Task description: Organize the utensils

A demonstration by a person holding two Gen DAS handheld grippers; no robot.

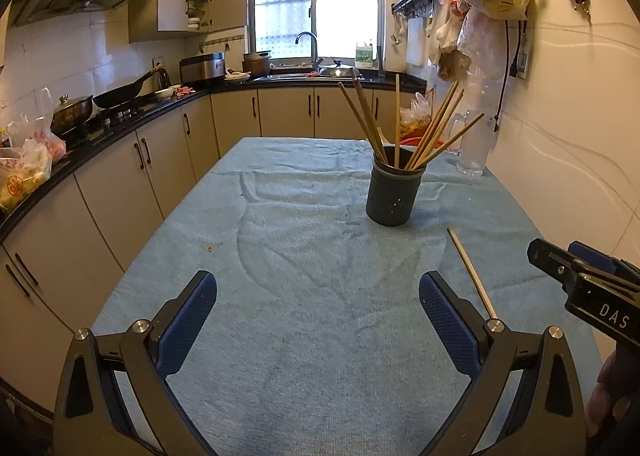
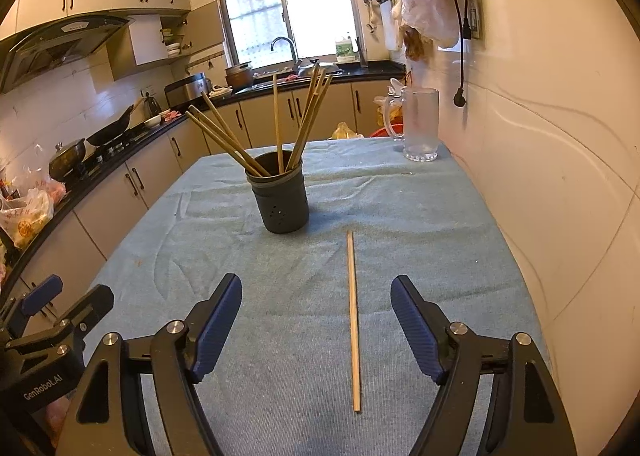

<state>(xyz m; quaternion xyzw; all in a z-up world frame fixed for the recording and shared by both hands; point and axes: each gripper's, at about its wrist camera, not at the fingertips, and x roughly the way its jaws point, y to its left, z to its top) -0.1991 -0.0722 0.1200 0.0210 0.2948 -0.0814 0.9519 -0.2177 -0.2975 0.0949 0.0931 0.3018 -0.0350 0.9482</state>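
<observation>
A dark grey utensil holder (image 1: 392, 191) (image 2: 282, 199) stands upright on the blue cloth and holds several wooden chopsticks (image 1: 434, 127) (image 2: 224, 137). One loose chopstick (image 2: 353, 320) (image 1: 470, 272) lies flat on the cloth in front of the holder. My right gripper (image 2: 316, 320) is open, and the loose chopstick lies between its fingers, nearer the right one. My left gripper (image 1: 318, 316) is open and empty over bare cloth, left of the chopstick. The right gripper shows at the right edge of the left wrist view (image 1: 576, 276).
The table's blue cloth (image 1: 300, 240) (image 2: 420, 215) reaches the white wall on the right. A clear glass mug (image 2: 418, 123) (image 1: 472, 143) stands at the far right corner. Kitchen counters with a stove and pans run along the left.
</observation>
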